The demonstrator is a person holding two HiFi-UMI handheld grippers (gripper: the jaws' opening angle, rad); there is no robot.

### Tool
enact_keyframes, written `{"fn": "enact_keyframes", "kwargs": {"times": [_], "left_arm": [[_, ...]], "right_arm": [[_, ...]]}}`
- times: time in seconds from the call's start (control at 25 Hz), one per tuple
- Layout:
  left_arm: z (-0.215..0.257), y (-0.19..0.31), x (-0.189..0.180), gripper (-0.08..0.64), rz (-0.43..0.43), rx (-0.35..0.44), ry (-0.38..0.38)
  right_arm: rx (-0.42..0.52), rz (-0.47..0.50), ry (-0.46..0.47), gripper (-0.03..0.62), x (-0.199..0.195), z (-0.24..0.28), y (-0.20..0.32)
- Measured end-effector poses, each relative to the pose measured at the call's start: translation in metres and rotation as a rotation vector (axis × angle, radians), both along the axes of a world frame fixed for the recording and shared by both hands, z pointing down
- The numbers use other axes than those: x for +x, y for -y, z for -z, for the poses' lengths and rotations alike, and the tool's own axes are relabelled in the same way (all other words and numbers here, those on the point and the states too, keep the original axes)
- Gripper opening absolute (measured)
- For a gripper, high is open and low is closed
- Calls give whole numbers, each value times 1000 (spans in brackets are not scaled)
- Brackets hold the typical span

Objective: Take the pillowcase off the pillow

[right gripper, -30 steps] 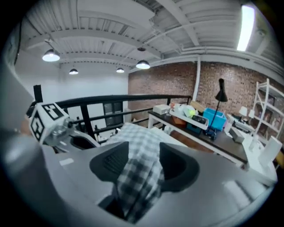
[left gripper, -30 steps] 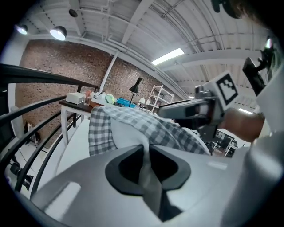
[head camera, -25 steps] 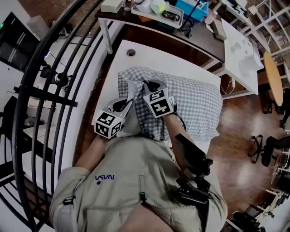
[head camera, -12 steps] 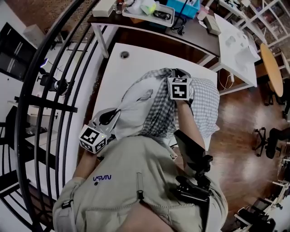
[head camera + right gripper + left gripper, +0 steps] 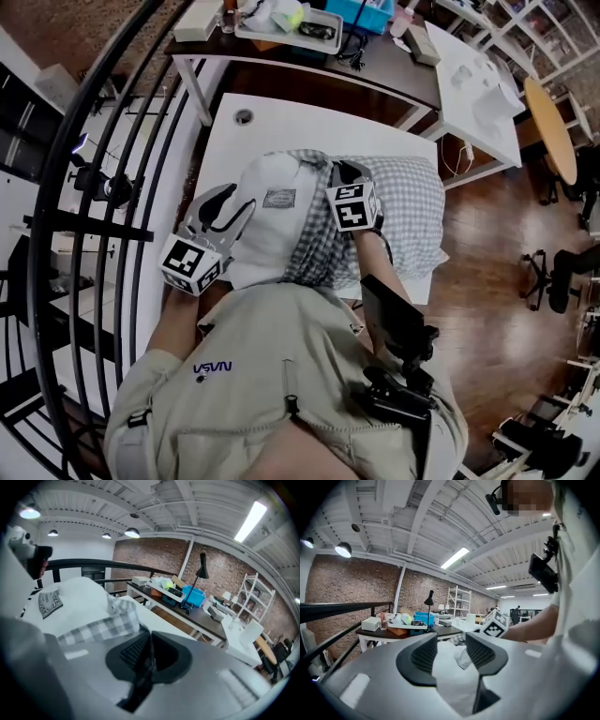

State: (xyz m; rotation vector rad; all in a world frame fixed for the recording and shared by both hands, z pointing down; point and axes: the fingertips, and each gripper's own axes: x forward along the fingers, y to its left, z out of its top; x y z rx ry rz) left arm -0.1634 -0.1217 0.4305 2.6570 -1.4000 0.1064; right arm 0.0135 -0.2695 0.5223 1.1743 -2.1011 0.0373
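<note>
Nearest first, read from the head view. The left gripper [image 5: 451, 644] is held at the 9 o'clock side of the pillow [image 5: 267, 230]. Its jaws have just been opening and stand spread, with white pillow fabric between them, possibly still brushed by the pads. The right gripper [image 5: 148, 641], at the pillow's 3 o'clock side, is pinched shut on a fold of the checked pillowcase [image 5: 403, 197]. The near end of the pillow is bared, and the pillowcase is bunched from the middle toward 2 o'clock. Both are laid on the white table [image 5: 281, 127]. A cluttered desk [image 5: 375, 75] is seen at 12 o'clock.
</note>
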Motion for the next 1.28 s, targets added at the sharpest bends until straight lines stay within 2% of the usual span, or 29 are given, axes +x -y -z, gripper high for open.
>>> {"fn": "enact_keyframes", "kwargs": {"times": [0.12, 0.2, 0.24, 0.28, 0.32, 0.4, 0.48, 0.52, 0.6, 0.68, 0.72, 0.8, 0.88, 0.92, 0.96, 1.0, 1.08, 1.16, 1.2, 1.28], "left_arm": [[-30, 58, 6, 296, 51, -112, 54], [-64, 85, 15, 331, 30, -236, 119], [-81, 90, 20, 330, 5, -299, 169], [-94, 90, 25, 297, -23, -346, 213], [-99, 86, 29, 227, -47, -367, 241], [-92, 71, 37, 106, -72, -334, 274], [-76, 52, 46, 60, -93, -254, 320], [-70, 42, 51, 54, -107, -216, 344], [-67, 23, 61, 48, -129, -157, 376], [-64, 11, 68, 48, -140, -115, 392], [-62, 8, 71, 48, -142, -100, 396], [-57, 2, 74, 46, -147, -76, 403], [-52, -3, 78, 44, -155, -45, 419], [-50, -5, 79, 43, -160, -28, 431], [-47, -8, 81, 43, -165, -9, 442], [-43, -12, 82, 41, -168, 10, 447], [-31, -20, 79, 40, -164, 50, 434], [-11, -26, 71, 38, -144, 96, 389], [2, -26, 64, 37, -130, 116, 349], [21, -22, 43, 37, -79, 121, 221]], "right_arm": [[16, 21, -5, 9, -5, 2, -5], [20, 35, 3, 9, -8, 5, -7], [21, 43, 10, 9, -10, 6, -9], [22, 52, 17, 9, -11, 7, -11], [23, 61, 24, 9, -12, 9, -14], [23, 77, 49, 9, -13, 13, -19], [6, 98, 105, 16, -16, 20, -21], [-7, 117, 140, 33, -19, 24, -23], [-33, 184, 215, 108, -29, 40, -27], [-55, 278, 281, 193, -45, 61, -32], [-68, 328, 303, 208, -55, 70, -36], [-117, 421, 305, 235, -73, 76, -43], [-191, 472, 221, 242, -86, 59, -46], [-222, 470, 162, 240, -89, 46, -45], [-235, 447, 112, 190, -88, 34, -40], [-231, 404, 80, 18, -85, 26, -32], [-198, 289, 70, 9, -73, 24, -11], [-150, 162, 69, 9, -54, 32, 10], [-124, 96, 62, 9, -40, 37, 20], [-78, -38, 55, 9, -4, 43, 39]]}}
